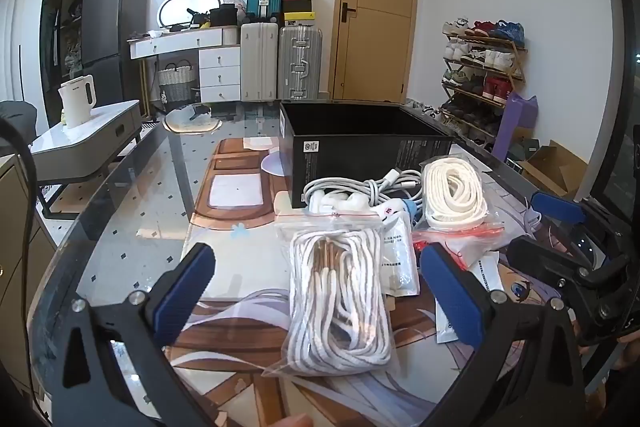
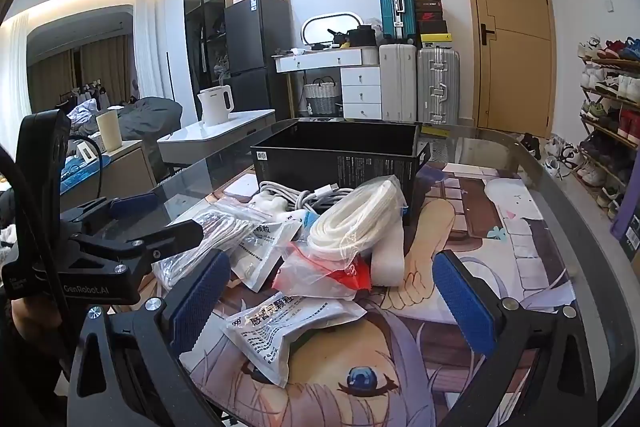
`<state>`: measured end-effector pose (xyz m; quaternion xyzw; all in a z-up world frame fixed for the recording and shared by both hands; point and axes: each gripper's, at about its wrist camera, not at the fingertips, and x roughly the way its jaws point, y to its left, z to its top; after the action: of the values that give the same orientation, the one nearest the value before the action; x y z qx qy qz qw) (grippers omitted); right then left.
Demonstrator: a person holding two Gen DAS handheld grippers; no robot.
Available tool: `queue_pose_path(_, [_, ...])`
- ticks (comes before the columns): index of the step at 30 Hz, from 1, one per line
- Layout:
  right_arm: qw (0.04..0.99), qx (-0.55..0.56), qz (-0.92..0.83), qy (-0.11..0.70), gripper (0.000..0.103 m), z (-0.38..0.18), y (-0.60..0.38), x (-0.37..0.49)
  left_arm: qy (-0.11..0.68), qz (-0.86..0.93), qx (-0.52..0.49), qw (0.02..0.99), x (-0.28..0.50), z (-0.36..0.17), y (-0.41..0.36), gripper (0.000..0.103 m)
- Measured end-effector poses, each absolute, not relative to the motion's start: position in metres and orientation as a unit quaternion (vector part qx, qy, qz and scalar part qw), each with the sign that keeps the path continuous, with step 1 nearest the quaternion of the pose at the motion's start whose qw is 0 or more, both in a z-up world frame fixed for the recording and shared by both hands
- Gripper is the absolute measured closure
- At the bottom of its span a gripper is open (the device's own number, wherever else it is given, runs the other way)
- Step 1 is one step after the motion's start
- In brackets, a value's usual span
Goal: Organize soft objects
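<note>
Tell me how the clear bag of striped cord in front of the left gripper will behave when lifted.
The bag of striped cord will probably sag: its loose coils look floppy. The glossy plastic may slip between the pads. It looks light.

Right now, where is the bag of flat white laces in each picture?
Left wrist view: the bag of flat white laces lies right of centre, just right of the black box.
Right wrist view: the bag is at centre, propped on the pile.
Shared landmark: the black box behind it.
</note>
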<state>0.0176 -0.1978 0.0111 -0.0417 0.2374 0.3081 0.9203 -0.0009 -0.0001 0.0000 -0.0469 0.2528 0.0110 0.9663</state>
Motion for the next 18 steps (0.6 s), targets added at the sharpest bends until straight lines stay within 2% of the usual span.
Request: queue_pose_path(18, [0.919, -0.041, 0.305, 0.245, 0.000, 0.0095, -0.1962, 0.0196, 0.258, 0.014, -0.047, 0.965, 0.0006, -0.0021, 0.0031, 0.000])
